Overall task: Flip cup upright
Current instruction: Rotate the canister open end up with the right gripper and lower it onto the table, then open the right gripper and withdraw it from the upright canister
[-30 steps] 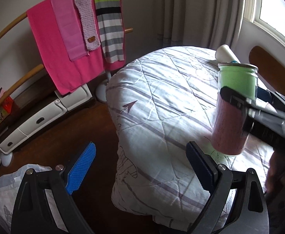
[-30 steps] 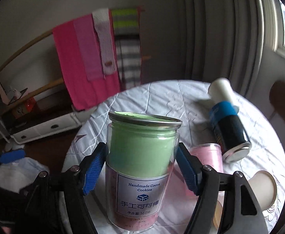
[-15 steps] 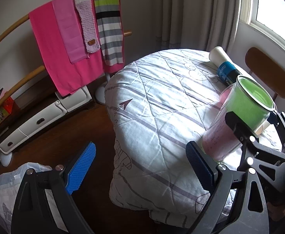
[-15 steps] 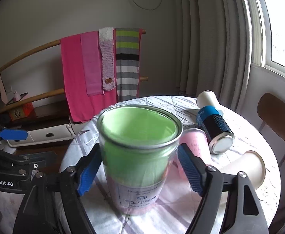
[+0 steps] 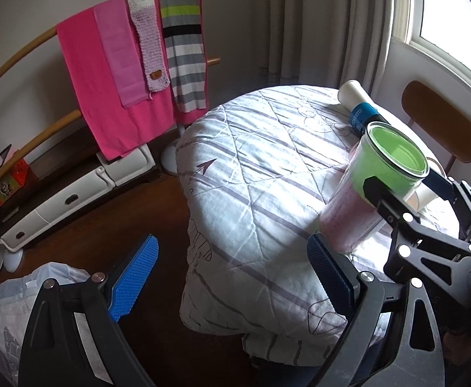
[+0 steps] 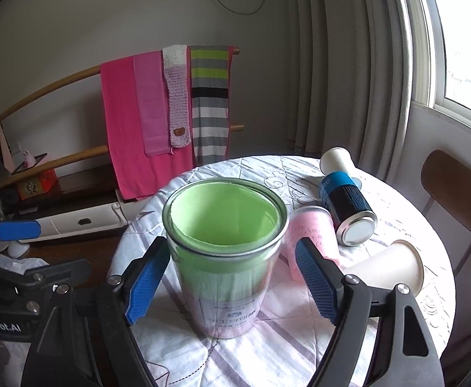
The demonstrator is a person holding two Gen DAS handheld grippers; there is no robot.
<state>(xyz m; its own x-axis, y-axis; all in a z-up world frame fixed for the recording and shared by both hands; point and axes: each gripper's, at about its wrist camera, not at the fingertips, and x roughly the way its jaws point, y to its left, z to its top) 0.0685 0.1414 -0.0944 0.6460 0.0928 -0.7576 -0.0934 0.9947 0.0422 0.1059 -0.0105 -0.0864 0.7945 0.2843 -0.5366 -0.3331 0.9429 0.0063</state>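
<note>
A clear cup with a green lining and a printed label (image 6: 224, 258) stands upright, mouth up, on the quilted round table (image 6: 267, 348). My right gripper (image 6: 225, 277) is open, its blue pads on either side of the cup with a gap at each side. The cup also shows in the left wrist view (image 5: 374, 187), with the right gripper's black frame around it. My left gripper (image 5: 232, 277) is open and empty, off the table's left edge over the floor.
On the table behind the cup lie a pink cup (image 6: 313, 238), a blue and black can (image 6: 348, 206) on its side and a white paper cup (image 6: 387, 264) on its side. A chair (image 6: 455, 193) stands at right. A towel rack (image 5: 132, 64) stands at left.
The right gripper lowered the cup onto the table and its pads opened away from the cup's sides. The right wrist view now looks down into the cup. The left gripper stayed put.
</note>
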